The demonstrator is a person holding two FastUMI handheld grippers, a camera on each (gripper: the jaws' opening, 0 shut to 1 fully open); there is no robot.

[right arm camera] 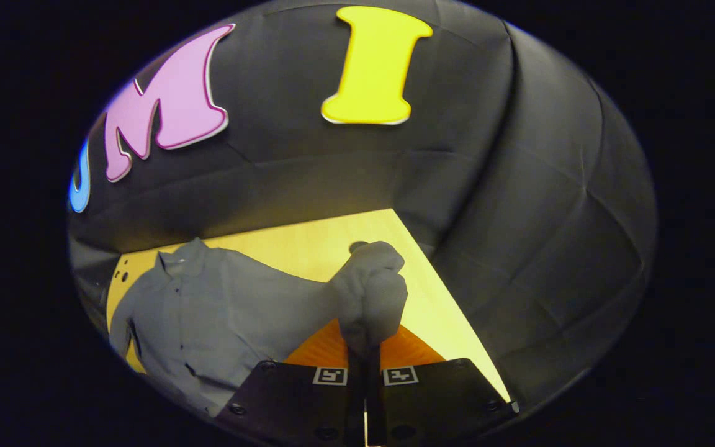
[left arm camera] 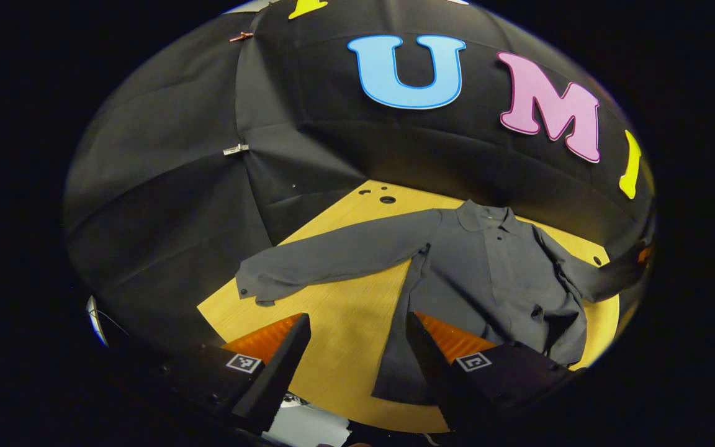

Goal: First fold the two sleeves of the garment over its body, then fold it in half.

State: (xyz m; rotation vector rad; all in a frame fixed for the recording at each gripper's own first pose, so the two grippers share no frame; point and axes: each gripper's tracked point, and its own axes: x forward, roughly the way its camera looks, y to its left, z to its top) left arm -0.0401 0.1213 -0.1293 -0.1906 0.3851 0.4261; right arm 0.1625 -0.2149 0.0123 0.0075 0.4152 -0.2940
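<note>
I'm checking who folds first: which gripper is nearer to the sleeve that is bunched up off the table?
Right. The right gripper is shut on that bunched sleeve. The left gripper hangs open, apart from it, above the shirt's hem and table.

Long-sleeved collared cloth shirt: showing plain dark grey ahead of the left gripper, paler grey where its sleeve is bunching in the right gripper.
Flat wooden table top: glowing yellow-tan beneath both grippers.
Gripper housings: showing orange panels, carrying black-and-white square markers.

Yellow wooden table; black cloth wall
</note>
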